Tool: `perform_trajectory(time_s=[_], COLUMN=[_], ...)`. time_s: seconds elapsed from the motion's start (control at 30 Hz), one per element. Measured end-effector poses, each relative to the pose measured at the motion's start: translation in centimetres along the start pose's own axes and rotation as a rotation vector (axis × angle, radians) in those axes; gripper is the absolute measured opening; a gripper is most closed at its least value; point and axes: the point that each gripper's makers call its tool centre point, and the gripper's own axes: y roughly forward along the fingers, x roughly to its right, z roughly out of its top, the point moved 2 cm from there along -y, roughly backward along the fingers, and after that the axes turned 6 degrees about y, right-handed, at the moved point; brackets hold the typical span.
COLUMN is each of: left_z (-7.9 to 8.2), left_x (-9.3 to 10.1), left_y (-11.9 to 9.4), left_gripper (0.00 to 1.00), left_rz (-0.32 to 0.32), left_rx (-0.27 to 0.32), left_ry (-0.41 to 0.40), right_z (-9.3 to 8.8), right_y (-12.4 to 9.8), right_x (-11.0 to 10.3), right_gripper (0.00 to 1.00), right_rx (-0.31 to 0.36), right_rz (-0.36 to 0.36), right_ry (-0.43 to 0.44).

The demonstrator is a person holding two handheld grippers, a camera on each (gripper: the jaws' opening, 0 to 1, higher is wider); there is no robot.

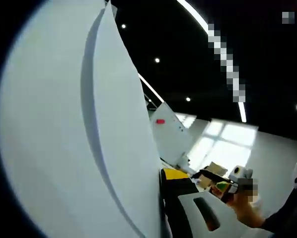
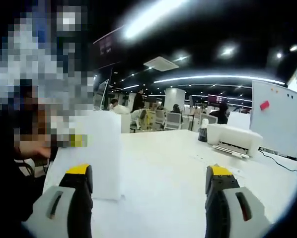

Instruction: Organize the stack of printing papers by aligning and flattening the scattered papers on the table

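One upright stack of papers (image 2: 91, 153), one printer (image 2: 234, 140), one whiteboard (image 2: 280, 118), two grippers (image 2: 151, 191) (image 1: 223, 191)

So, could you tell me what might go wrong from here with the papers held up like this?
1. The papers stand on edge on the table; in the left gripper view one sheet bows away from the rest, so the stack could fan out or buckle when tapped.
2. The right tongs are open and apart from the stack, so nothing steadies that side if it tips.

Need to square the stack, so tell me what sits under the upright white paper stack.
The upright white paper stack stands on edge on the white table; anything beneath it is hidden.
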Motion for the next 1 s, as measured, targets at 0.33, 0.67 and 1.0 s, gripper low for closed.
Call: perform_trajectory(time_s=[0.33,0.67,1.0], left_z=[0.0,0.0,0.0], left_x=[0.1,0.0,0.0], left_y=[0.0,0.0,0.1], left_gripper=[0.07,0.07,0.07], left_rz=[-0.002,-0.002,-0.003], left_rx=[0.000,0.000,0.000], left_ry=[-0.002,0.000,0.002], right_z=[-0.4,-1.0,-1.8], right_y=[-0.8,-1.8,-2.4], right_x=[0.0,0.3,0.8], right_gripper=[0.90,0.90,0.90], right_rx=[-0.008,-0.016,-0.021], right_rz=[-0.012,-0.031,-0.048], right_ry=[0.000,0.003,0.020])
